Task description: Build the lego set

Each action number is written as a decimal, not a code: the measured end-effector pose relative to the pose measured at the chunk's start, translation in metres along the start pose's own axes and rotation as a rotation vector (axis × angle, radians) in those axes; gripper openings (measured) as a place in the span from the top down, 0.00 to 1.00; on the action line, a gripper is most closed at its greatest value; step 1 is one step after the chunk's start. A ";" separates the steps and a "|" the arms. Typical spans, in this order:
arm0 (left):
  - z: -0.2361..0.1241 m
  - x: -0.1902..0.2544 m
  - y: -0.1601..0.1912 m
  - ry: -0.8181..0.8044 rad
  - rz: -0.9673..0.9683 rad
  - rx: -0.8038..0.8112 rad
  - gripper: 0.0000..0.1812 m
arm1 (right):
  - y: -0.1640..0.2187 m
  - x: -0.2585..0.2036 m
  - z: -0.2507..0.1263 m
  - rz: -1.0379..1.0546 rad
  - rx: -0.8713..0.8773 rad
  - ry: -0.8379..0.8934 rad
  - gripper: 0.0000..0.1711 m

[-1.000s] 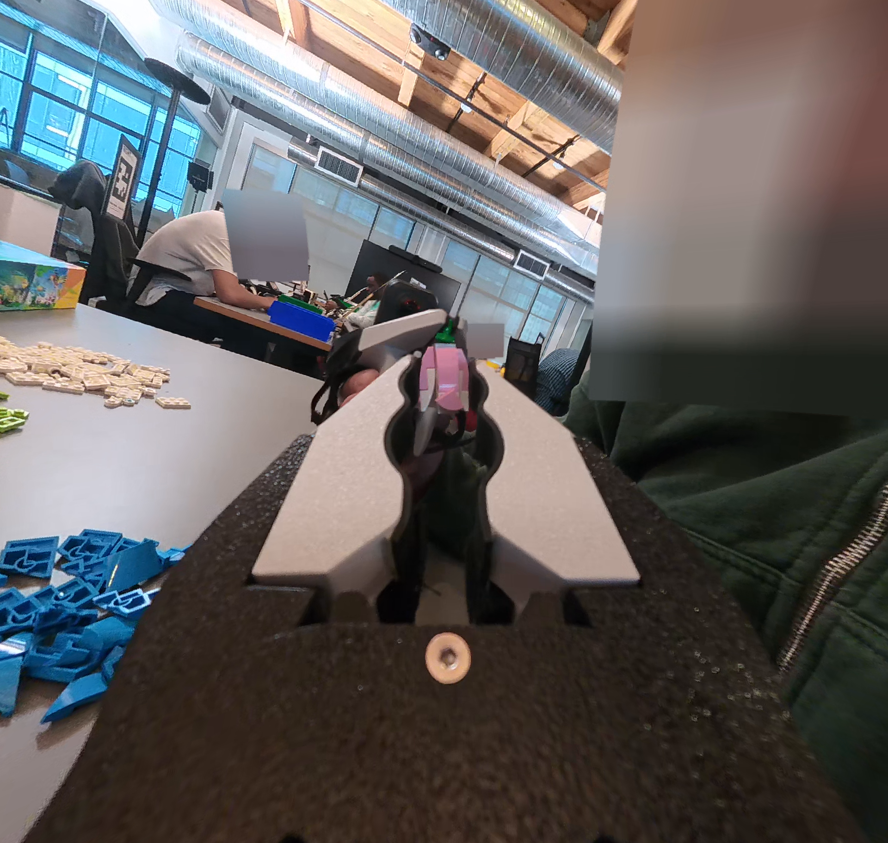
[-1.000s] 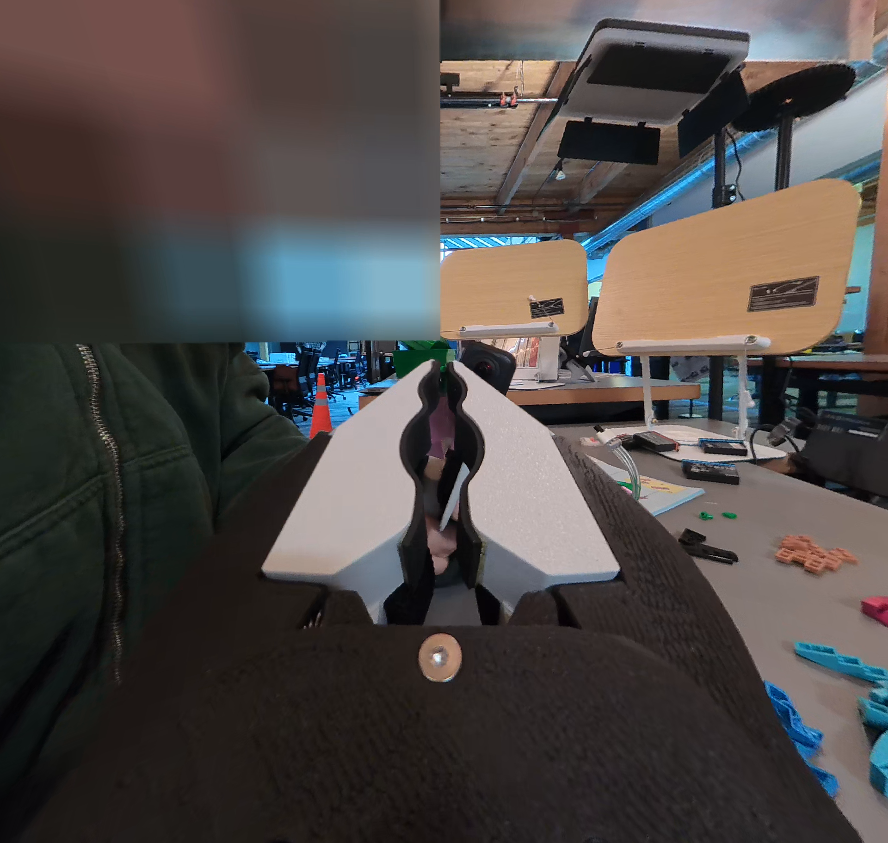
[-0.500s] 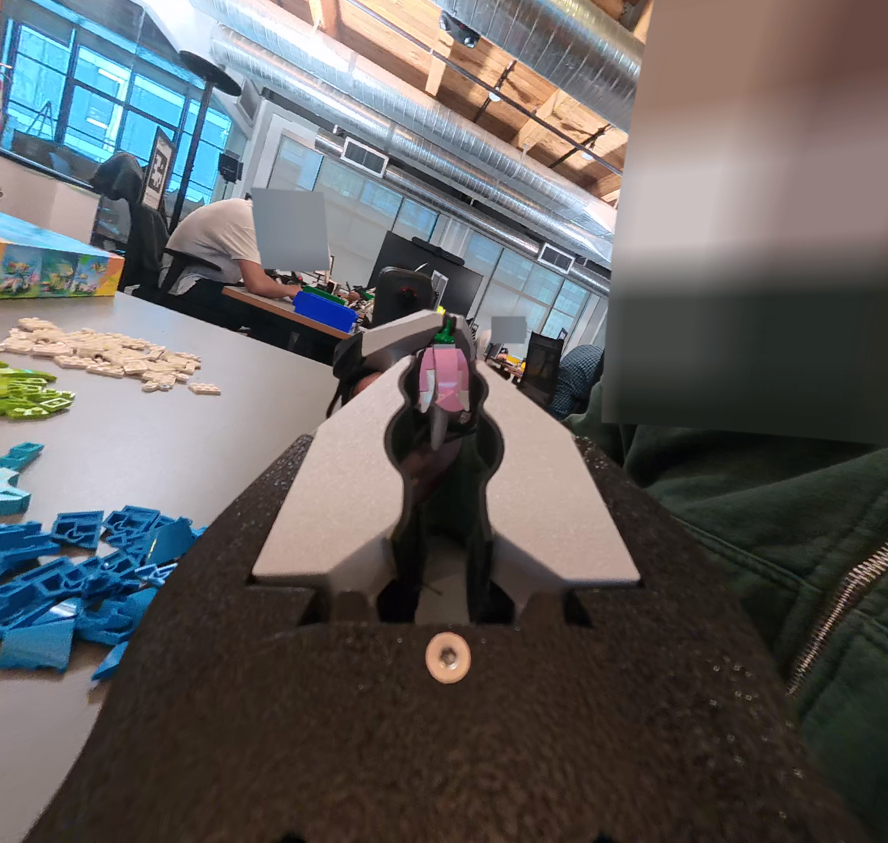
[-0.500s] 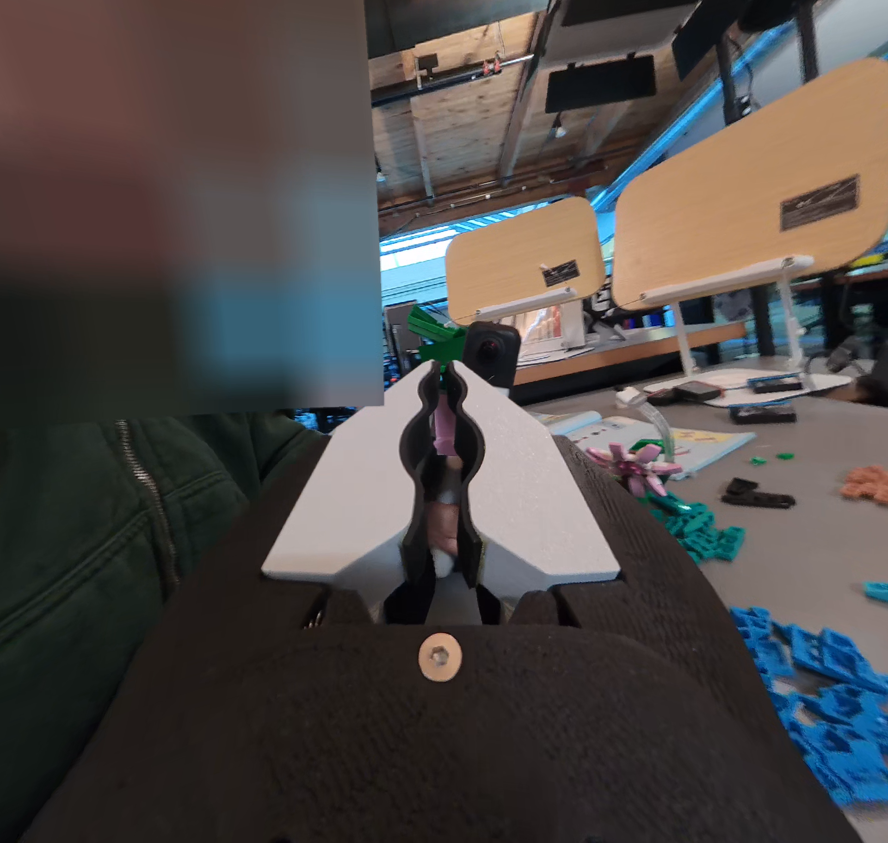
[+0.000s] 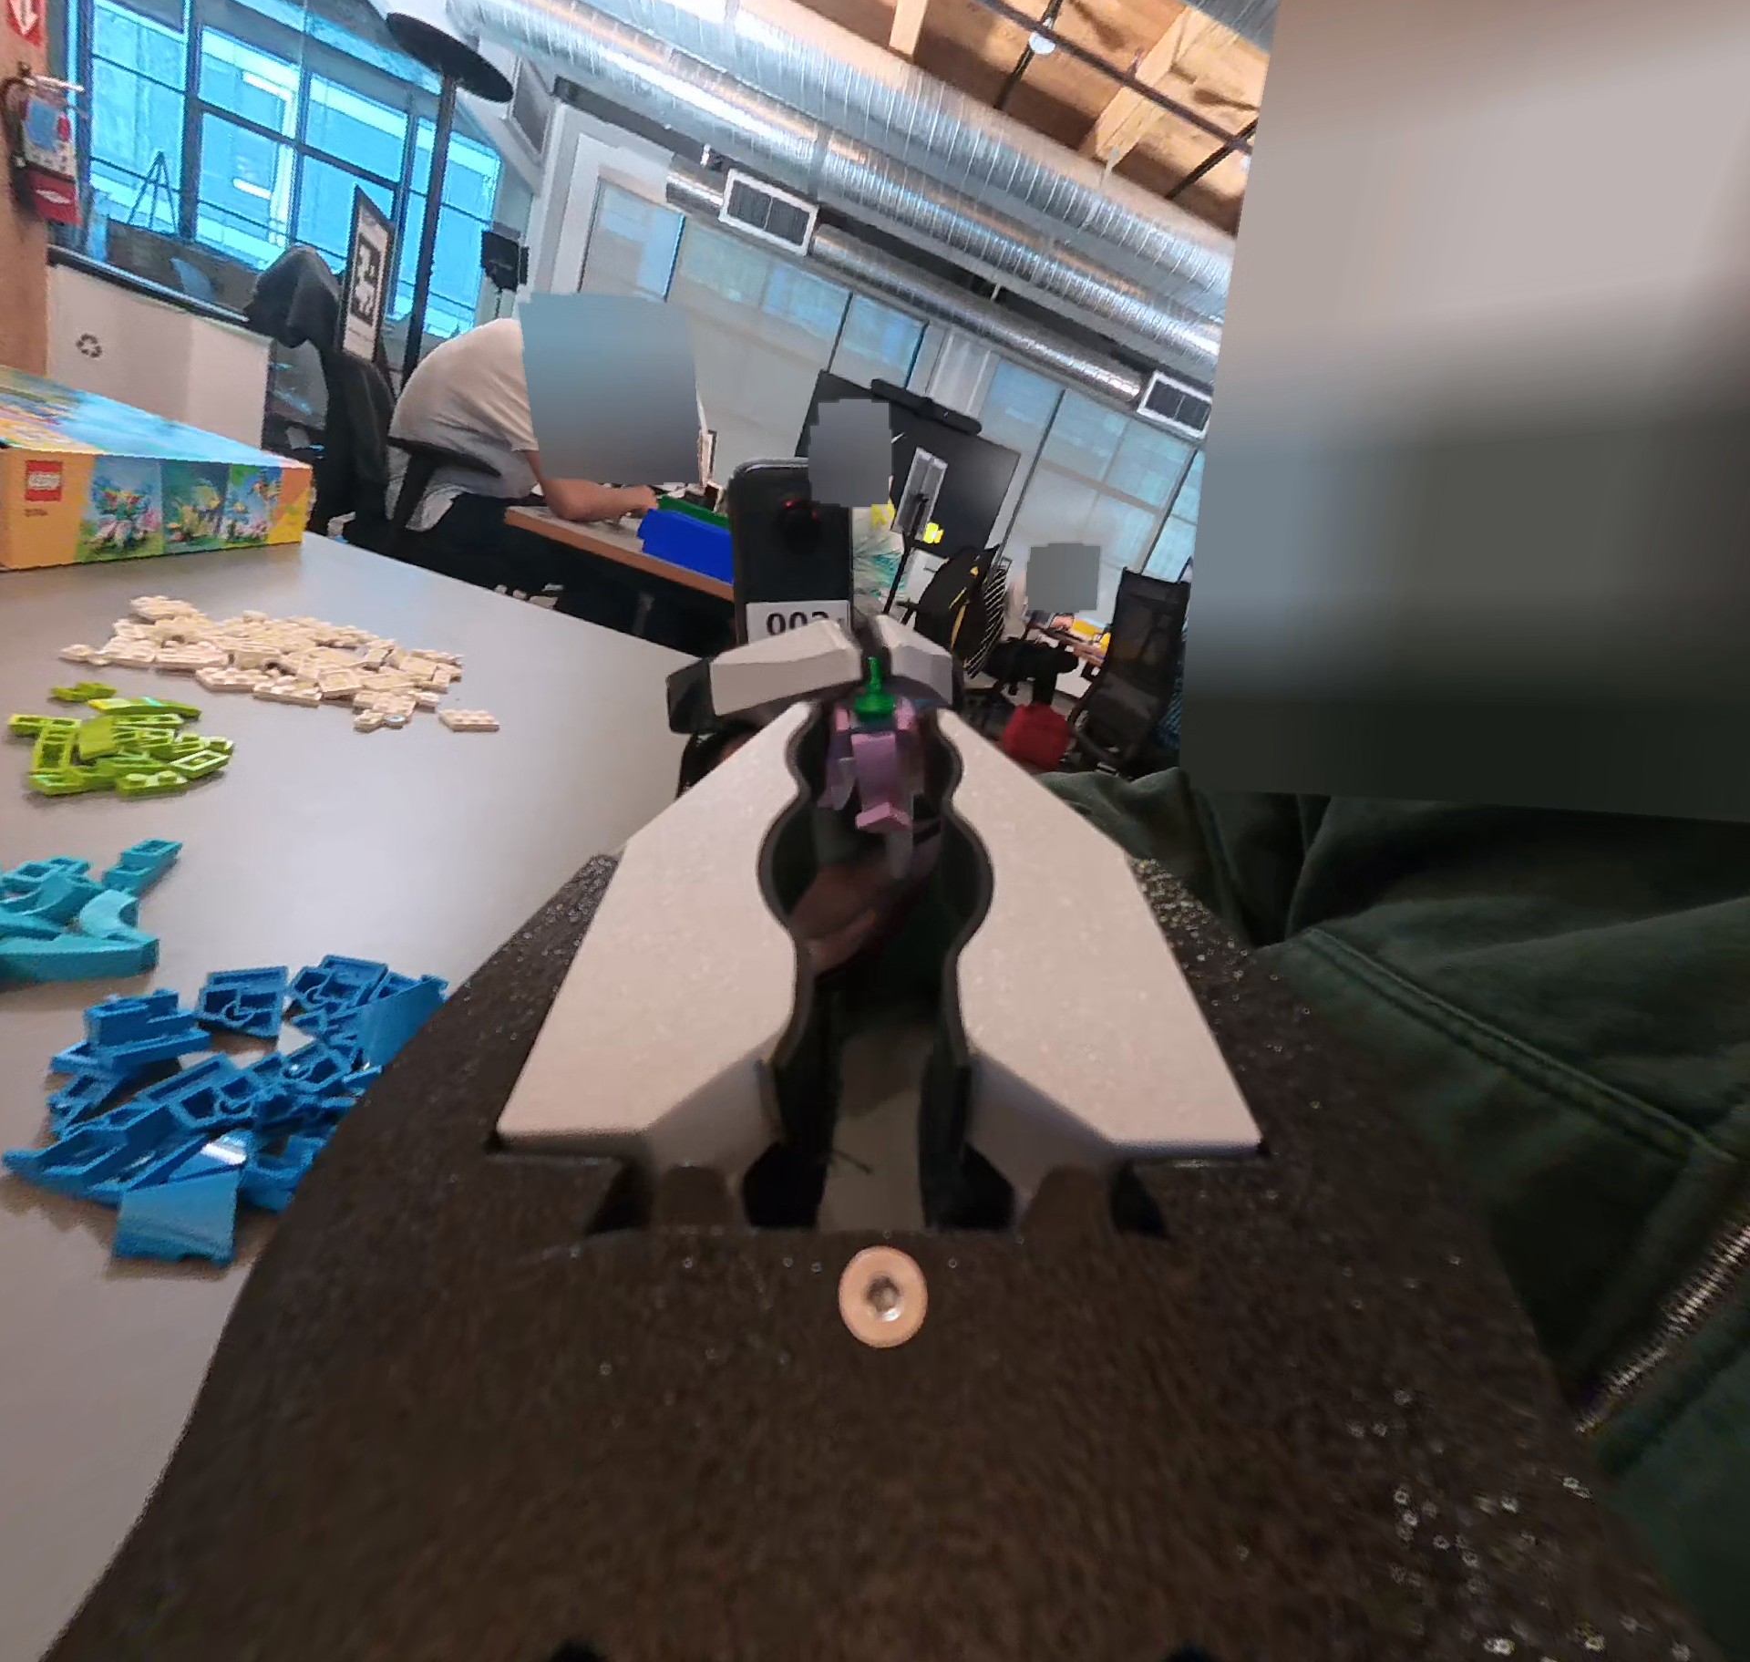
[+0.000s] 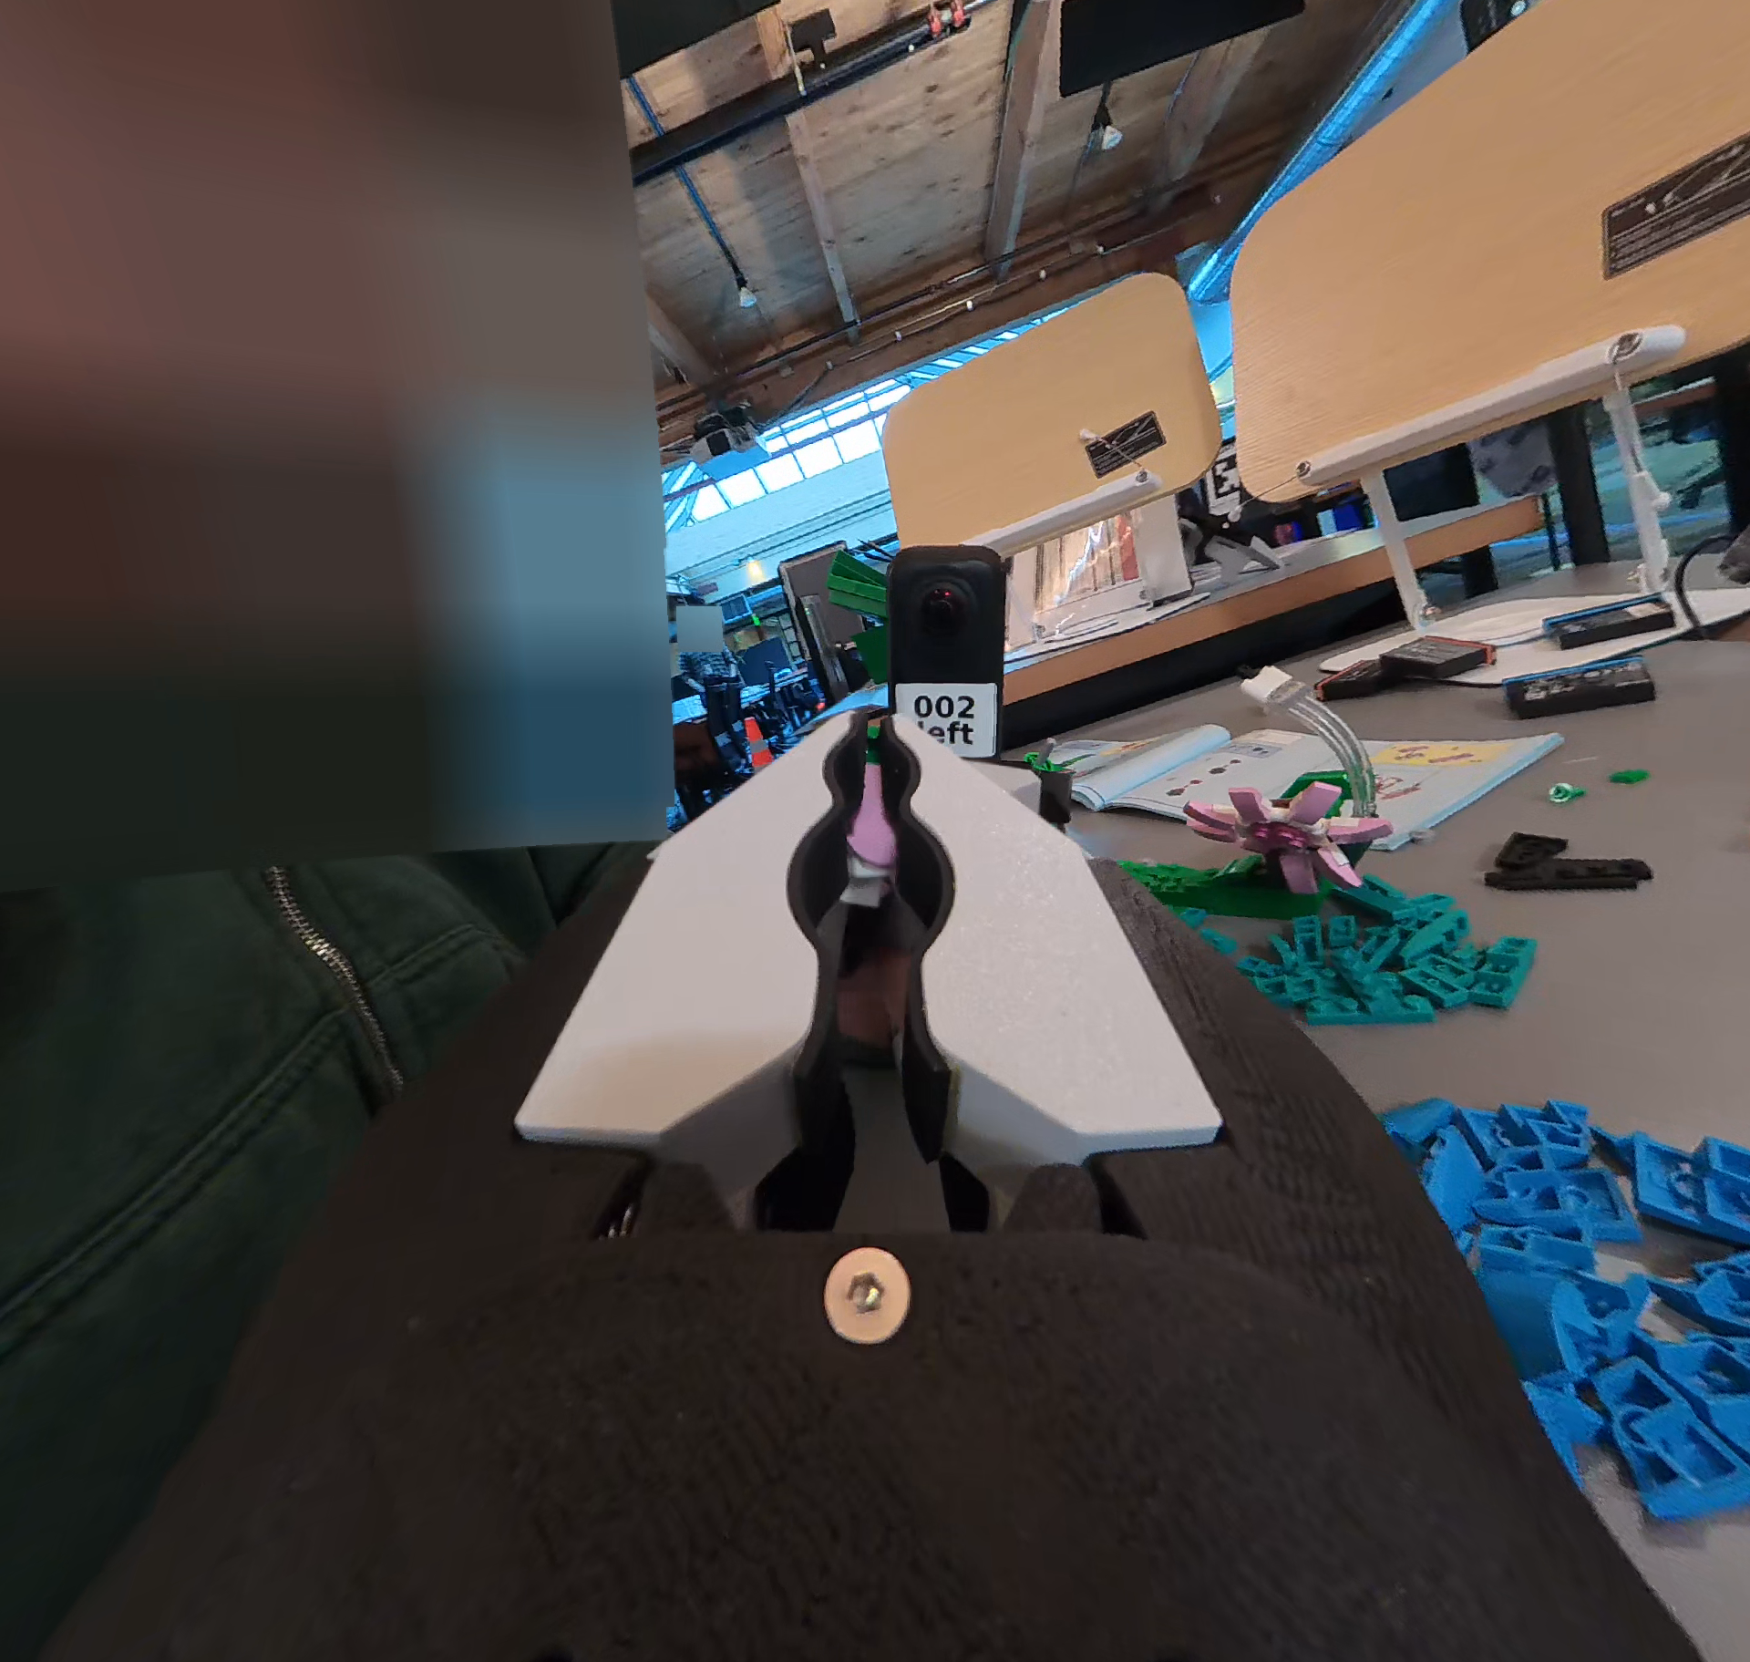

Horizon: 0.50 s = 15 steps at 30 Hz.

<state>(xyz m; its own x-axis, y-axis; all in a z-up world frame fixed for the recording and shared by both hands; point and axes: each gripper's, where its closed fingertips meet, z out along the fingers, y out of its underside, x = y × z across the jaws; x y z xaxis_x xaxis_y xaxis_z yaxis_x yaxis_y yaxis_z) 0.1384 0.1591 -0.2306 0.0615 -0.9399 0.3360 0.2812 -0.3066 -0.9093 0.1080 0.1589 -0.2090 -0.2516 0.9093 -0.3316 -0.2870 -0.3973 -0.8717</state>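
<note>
My left gripper (image 5: 871,728) is shut on a small pink flower piece (image 5: 881,769) with a green stem tip (image 5: 869,698). The right gripper's grey fingers (image 5: 814,669) meet it tip to tip from the far side. In the right wrist view my right gripper (image 6: 876,728) is shut on the same pink flower piece (image 6: 871,826). Both are held in the air in front of a person in a green jacket (image 5: 1477,1048). A finished pink flower (image 6: 1278,832) on green leaves lies on the table (image 6: 1610,1001).
On the left lie piles of white (image 5: 284,660), lime (image 5: 114,750), teal (image 5: 66,916) and blue bricks (image 5: 218,1096), with the set's box (image 5: 142,499) behind. On the right lie a teal pile (image 6: 1383,963), a blue pile (image 6: 1629,1257), black pieces (image 6: 1562,868) and an open booklet (image 6: 1231,764). Left and right tips are no more than a few centimetres apart.
Both grippers stay shut on the pink piece and joined tip to tip. Both views have swung so more of the table and brick piles shows.
</note>
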 end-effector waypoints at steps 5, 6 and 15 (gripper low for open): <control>-0.003 -0.010 0.003 -0.068 0.006 -0.033 0.90 | -0.003 -0.002 -0.003 -0.005 0.002 0.000 0.99; -0.004 -0.013 0.004 -0.088 0.011 -0.048 0.90 | -0.003 -0.001 -0.005 -0.016 -0.006 0.013 1.00; -0.001 -0.030 0.049 -0.204 0.044 -0.359 0.90 | 0.021 0.020 -0.023 0.010 -0.243 0.080 1.00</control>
<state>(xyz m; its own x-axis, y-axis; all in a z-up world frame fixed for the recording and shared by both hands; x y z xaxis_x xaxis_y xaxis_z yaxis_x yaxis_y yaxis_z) 0.1494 0.1718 -0.2856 0.2650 -0.9150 0.3043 -0.0753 -0.3342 -0.9395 0.1179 0.1713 -0.2419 -0.1769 0.9161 -0.3598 -0.0520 -0.3738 -0.9261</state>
